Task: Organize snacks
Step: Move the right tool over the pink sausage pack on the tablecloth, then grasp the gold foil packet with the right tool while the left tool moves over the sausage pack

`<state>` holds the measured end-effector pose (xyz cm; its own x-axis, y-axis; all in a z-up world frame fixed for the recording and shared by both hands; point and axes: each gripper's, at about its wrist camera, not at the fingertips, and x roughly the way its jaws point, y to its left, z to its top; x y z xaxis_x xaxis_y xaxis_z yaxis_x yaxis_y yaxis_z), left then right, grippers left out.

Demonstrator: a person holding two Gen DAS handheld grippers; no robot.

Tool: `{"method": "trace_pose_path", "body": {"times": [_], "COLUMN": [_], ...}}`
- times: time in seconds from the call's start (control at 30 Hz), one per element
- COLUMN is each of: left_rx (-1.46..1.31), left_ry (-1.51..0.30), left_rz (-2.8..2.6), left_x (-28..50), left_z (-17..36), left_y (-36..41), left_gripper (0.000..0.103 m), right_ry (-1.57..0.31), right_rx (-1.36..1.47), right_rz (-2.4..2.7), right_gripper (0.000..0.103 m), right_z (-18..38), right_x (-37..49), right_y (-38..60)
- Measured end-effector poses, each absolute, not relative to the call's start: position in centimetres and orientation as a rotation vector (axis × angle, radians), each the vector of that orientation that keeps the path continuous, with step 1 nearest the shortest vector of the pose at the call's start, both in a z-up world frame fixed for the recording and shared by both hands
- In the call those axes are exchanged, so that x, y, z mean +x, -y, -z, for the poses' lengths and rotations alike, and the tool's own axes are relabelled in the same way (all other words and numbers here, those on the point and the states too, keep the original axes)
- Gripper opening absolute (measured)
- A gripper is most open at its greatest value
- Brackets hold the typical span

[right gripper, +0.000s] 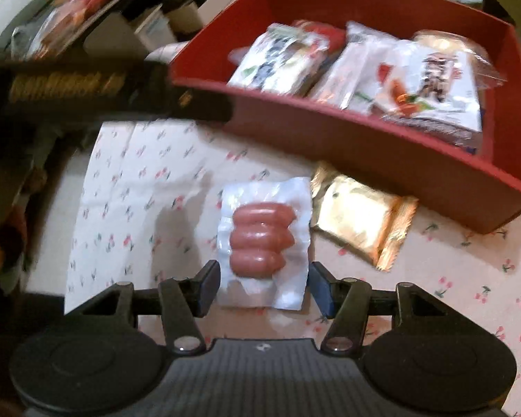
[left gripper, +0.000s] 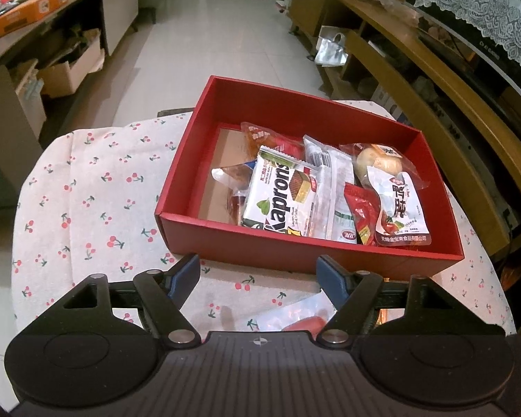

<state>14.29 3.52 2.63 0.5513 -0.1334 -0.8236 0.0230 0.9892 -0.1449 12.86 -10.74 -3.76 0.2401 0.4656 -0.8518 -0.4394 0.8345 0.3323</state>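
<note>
A red box [left gripper: 295, 253] on the cherry-print cloth holds several snack packs, among them a white Kaprons wafer pack [left gripper: 281, 196]. My left gripper [left gripper: 258, 271] is open and empty, just in front of the box's near wall. The box also shows in the right wrist view [right gripper: 364, 146]. My right gripper [right gripper: 264, 278] is open, low over a clear pack of sausages [right gripper: 262, 239] that lies between its fingers on the cloth. A gold foil packet [right gripper: 357, 222] lies right of the sausages, by the box wall. The sausage pack shows partly under the left gripper [left gripper: 295, 319].
The left gripper's dark body [right gripper: 87, 93] crosses the upper left of the right wrist view. A wooden TV cabinet [left gripper: 434, 80] stands to the right, a cluttered counter [left gripper: 34, 14] to the left. The cloth-covered table [left gripper: 87, 191] is small, with tiled floor beyond.
</note>
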Motion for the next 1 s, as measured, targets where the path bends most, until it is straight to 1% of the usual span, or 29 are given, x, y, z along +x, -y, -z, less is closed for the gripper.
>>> {"method": "trace_pose_path", "body": {"times": [0.13,0.27,0.33,0.47,0.63,0.77,0.9,1.0], "left_rx": [-0.119,-0.116,-0.123,-0.127,-0.092,-0.072,-0.065,-0.072], "left_ry": [-0.986,-0.989,-0.991,-1.009,-1.042,-1.058,-1.078,-1.086], "left_rz": [0.091,0.085,0.080,0.072,0.084,0.098,0.104,0.098], "left_x": [14.3,14.3,14.3,14.2,14.0,13.7,13.4,13.2], "left_z": [-2.5,-2.4,-2.4,-1.9,-0.9,-0.4,0.2,0.4], "left_y": [-3.6,-3.8,-4.2,-4.4,-3.8,-3.3,-3.5,-4.0], "left_gripper": [0.080,0.080,0.080,0.080,0.080,0.080,0.080,0.080], "right_ry": [-1.171,-1.213,-1.181,-1.089,-1.096,-1.080,-1.077,-1.058], "right_rx": [0.070,0.131,0.120,0.086,0.080,0.030,0.051,-0.011], "right_rz": [-0.613,-0.794,-0.791,-0.611,-0.490,-0.491,-0.521,-0.536], "right_gripper": [0.070,0.069,0.069,0.069,0.069,0.069,0.069,0.069], "right_z": [3.6,3.3,2.4,1.2,2.3,2.7,3.3,3.6], "right_x": [13.1,11.9,11.5,12.8,15.6,16.7,17.6,17.4], "right_y": [10.3,9.8,10.2,12.7,14.0,13.3,13.0,12.4]}}
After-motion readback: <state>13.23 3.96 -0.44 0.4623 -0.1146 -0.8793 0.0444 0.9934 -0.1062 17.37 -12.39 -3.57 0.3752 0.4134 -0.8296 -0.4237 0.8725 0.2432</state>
